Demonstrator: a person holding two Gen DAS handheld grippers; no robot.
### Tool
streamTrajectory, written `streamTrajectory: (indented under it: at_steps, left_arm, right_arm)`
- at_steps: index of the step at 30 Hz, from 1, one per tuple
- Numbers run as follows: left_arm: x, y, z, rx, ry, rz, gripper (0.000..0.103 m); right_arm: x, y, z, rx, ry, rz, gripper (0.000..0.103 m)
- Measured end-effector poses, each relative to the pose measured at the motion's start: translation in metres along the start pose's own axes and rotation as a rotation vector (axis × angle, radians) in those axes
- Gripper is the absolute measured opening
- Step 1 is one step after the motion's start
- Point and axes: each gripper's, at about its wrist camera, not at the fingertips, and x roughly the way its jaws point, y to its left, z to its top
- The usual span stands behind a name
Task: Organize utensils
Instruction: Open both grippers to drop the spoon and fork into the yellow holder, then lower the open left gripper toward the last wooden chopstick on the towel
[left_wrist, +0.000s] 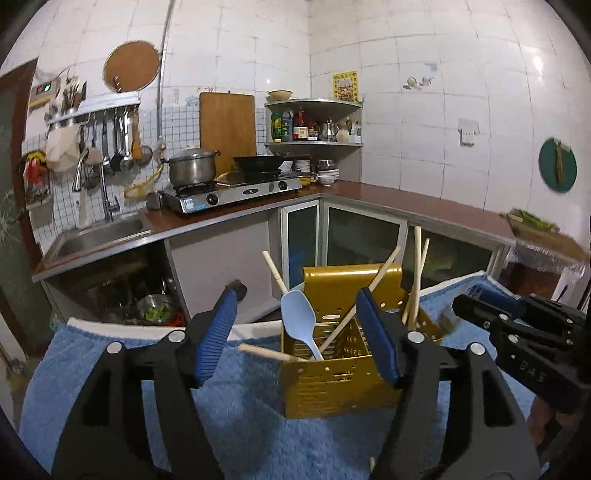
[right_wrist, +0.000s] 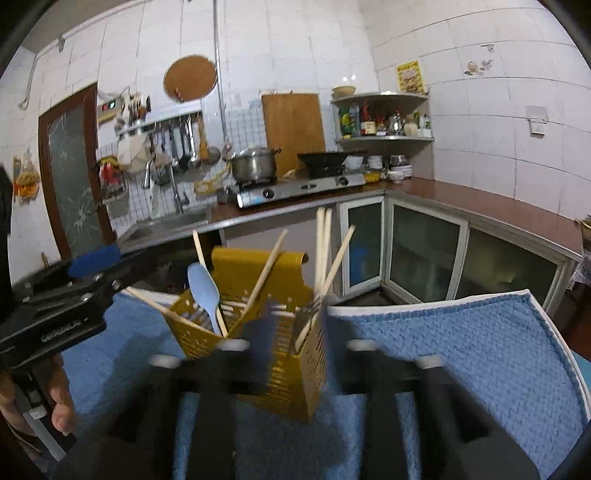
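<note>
Holder: yellow perforated utensil caddy (left_wrist: 332, 369) standing upright on a blue towel (left_wrist: 240, 413); dead centre in the left wrist view, just left of centre in the right wrist view.
Contents: pale blue spoon (left_wrist: 299, 314) with its bowl up, at 11 o'clock of the caddy's mouth; wooden chopsticks (left_wrist: 417, 273) leaning out at several angles, a pair near upright at 1 o'clock, one lying low toward 9 o'clock.
Left gripper (left_wrist: 299, 332): jaws spread wide, blue pads flanking the caddy's upper part, not pressing on anything.
Right gripper (right_wrist: 295, 332): heavily blurred; jaws appear parted with nothing pinched, the caddy just ahead of the left finger.
Person: a hand (right_wrist: 59, 402) grasps the left tool's handle, at 8 o'clock in the right wrist view.
Handling, caddy: judged light, thin rigid plastic or sheet metal; likely to tip with tall sticks inside; best steadied by its side walls, low down.
Handling, chopsticks: judged light, stiff, smooth and prone to roll; take mid-shaft, one or a pair at a time.
Handling, spoon: judged light plastic, slick; pinch the neck below the bowl.
Status: all visible utensils already sit in the caddy, though untidily.
</note>
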Motion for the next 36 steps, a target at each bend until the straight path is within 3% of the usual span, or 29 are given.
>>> streamTrajectory:
  at_steps: [3, 12, 18, 29, 36]
  left_arm:
    - [-0.013, 0.01, 0.0, -0.029, 0.01, 0.011, 0.083]
    - [-0.049, 0.03, -0.027, -0.074, 0.057, 0.062, 0.097]
    - [-0.062, 0.038, -0.058, -0.124, 0.123, 0.046, 0.098]
    - [-0.072, 0.021, -0.107, -0.058, 0.225, 0.023, 0.098]
    - [-0.069, 0.015, -0.133, -0.054, 0.284, -0.03, 0.098]
  right_arm:
    - [-0.017, 0.001, 0.007, 0.002, -0.016, -0.002, 0.055]
    - [-0.051, -0.005, 0.0, 0.019, 0.047, -0.115, 0.059]
    - [-0.076, -0.014, -0.026, 0.047, 0.089, -0.172, 0.059]
    - [-0.104, -0.044, -0.091, 0.101, 0.208, -0.297, 0.059]
    - [-0.105, -0.059, -0.114, 0.145, 0.258, -0.351, 0.059]
